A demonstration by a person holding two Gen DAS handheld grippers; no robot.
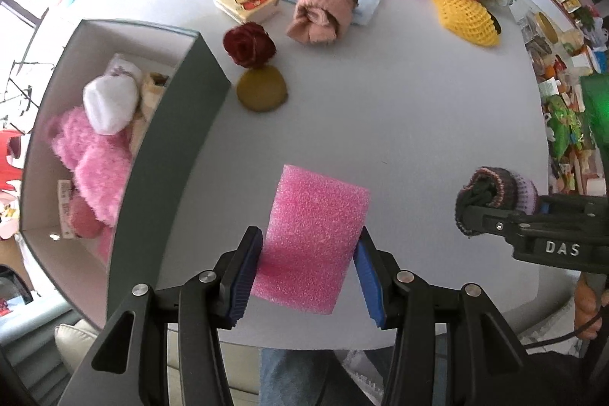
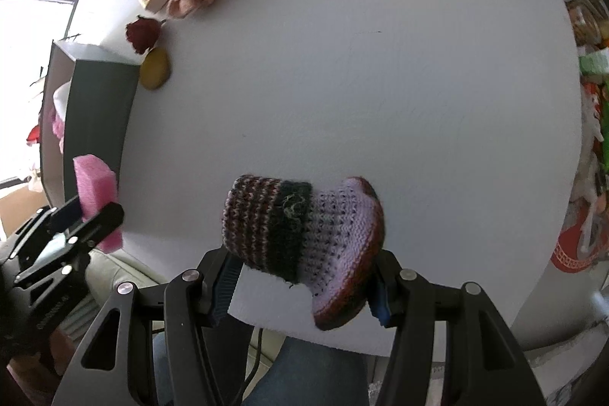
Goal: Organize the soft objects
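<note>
Foam block (image 1: 314, 238), pinched by the left gripper (image 1: 308, 265), hangs just beside the grey box (image 1: 171, 155); lift it clear over the wall (foam dents). Right gripper (image 2: 300, 284) clamps a knitted sock (image 2: 304, 234).

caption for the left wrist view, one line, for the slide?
Left gripper holds a pink foam block above the white table, beside the open grey box of soft items.
</note>
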